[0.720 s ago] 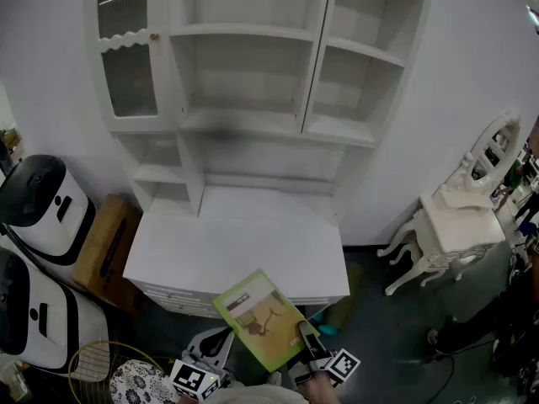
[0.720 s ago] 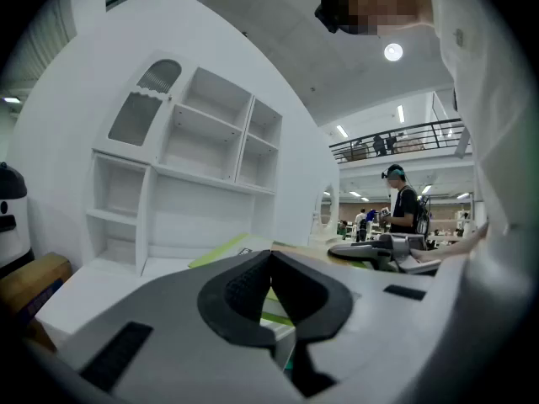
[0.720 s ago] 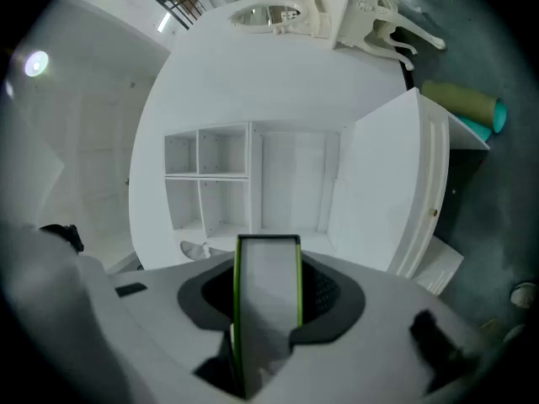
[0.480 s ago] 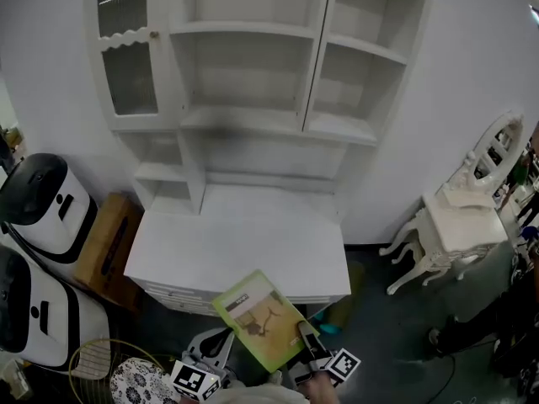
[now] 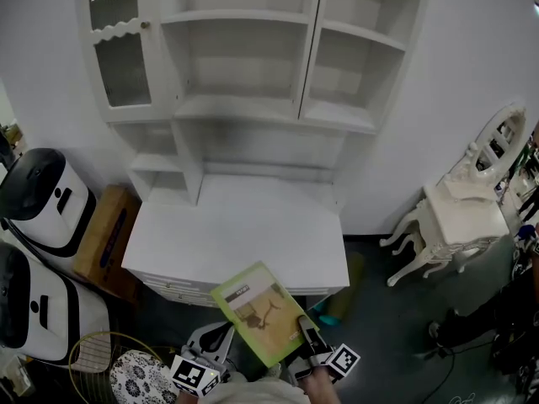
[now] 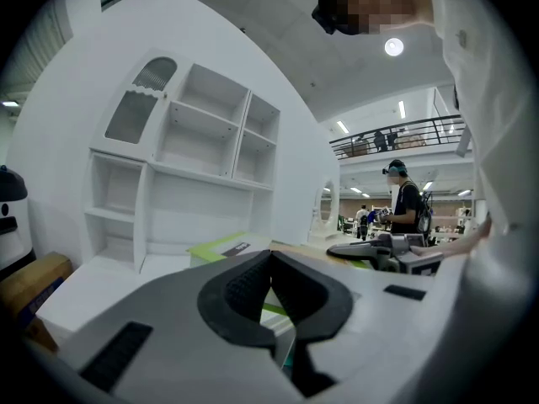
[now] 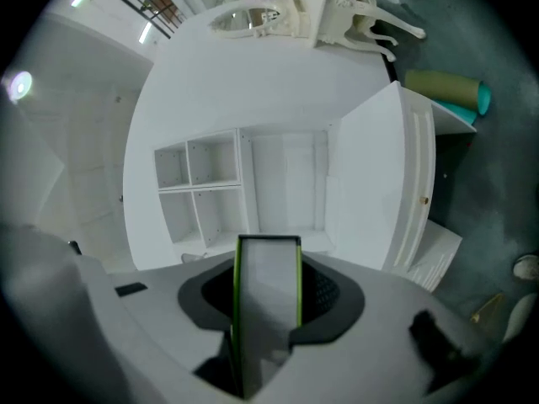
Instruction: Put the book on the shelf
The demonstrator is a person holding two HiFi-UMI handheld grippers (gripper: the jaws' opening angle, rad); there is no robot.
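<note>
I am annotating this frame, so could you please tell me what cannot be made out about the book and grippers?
Book cover print: head view, too small to read.
Book covers: right gripper view, seen only edge-on in the right gripper.
Left gripper: head view, too small to tell open or shut.
Person's right hand: head view, cut off by bottom edge.

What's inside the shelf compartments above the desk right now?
The open compartments of the shelf show only bare white boards. Behind the glazed door at upper left, the inside cannot be made out.
</note>
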